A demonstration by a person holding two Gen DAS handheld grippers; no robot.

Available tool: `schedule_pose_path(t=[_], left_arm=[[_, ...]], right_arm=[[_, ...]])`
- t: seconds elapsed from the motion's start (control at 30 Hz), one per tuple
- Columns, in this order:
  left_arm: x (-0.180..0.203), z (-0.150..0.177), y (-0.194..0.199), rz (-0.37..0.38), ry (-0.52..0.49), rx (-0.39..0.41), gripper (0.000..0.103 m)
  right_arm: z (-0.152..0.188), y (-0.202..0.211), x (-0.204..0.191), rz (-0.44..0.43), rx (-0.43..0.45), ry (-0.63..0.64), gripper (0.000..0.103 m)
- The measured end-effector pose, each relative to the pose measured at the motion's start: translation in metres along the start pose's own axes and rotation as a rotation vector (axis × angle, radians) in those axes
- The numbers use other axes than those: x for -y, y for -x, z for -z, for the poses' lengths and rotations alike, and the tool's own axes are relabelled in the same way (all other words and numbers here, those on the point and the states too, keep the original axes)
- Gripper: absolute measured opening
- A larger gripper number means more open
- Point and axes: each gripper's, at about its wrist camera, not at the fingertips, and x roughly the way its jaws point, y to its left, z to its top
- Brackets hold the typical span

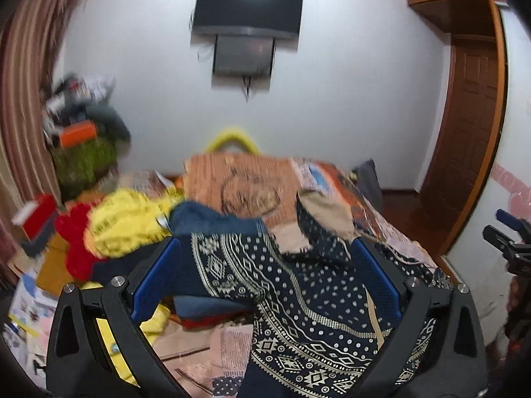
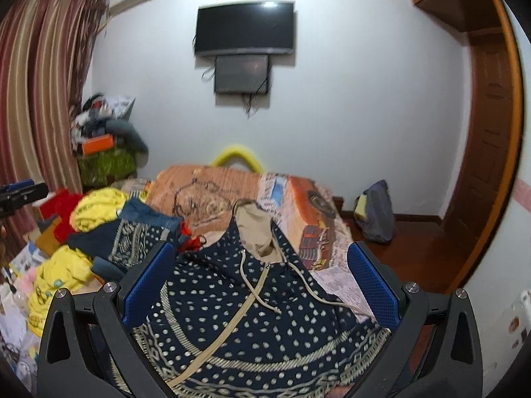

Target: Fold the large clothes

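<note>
A navy hoodie [image 2: 252, 325] with white dots, cream pattern bands, a beige-lined hood [image 2: 257, 232] and beige drawstrings lies spread on the bed. It also shows in the left wrist view [image 1: 298, 305], with one part draped to the left. My left gripper [image 1: 265, 252] is open above it, its blue pads wide apart and empty. My right gripper [image 2: 260, 255] is open above the hoodie's chest, empty. The right gripper shows at the right edge of the left wrist view [image 1: 511, 245].
A heap of other clothes, yellow [image 1: 126, 222], red [image 1: 74, 242] and blue denim [image 1: 212, 220], lies left of the hoodie. The bed cover [image 2: 212, 192] is orange print. A television [image 2: 244, 30] hangs on the far wall. A grey bag [image 2: 375, 212] sits on the wooden floor by the door [image 2: 481, 165].
</note>
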Motion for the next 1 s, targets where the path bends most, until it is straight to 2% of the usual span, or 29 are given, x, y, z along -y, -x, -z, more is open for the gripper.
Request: schedule_pose_path(t=[0.13, 0.3, 0.47, 0.6, 0.7, 0.8, 1.0], left_arm=[[-0.036, -0.001, -0.048, -0.005, 0.056, -0.111, 0.102], [-0.093, 0.017, -0.108, -0.033, 0.161, -0.263, 0.102], [-0.165, 0.060, -0.152, -0.041, 0.390, -0.372, 0.102], [-0.216, 0.099, -0.178, 0.002, 0.612, -0.441, 0.097], [-0.238, 0.118, -0.192, 0.023, 0.711, -0.467, 0.093], [-0.257, 0.129, -0.207, 0.001, 0.768, -0.468, 0.090], [-0.282, 0.127, -0.226, -0.089, 0.765, -0.408, 0.081]], right_arm=[[-0.003, -0.049, 0.006, -0.045, -0.107, 0.013, 0.103], [0.009, -0.106, 0.012, -0.070, -0.255, 0.010, 0.103], [0.035, -0.158, 0.018, -0.045, -0.383, -0.025, 0.103], [0.057, -0.192, 0.024, -0.023, -0.470, -0.052, 0.103], [0.071, -0.212, 0.026, -0.034, -0.522, -0.077, 0.103], [0.082, -0.225, 0.028, -0.044, -0.560, -0.100, 0.103], [0.099, -0.245, 0.033, -0.071, -0.621, -0.152, 0.103]])
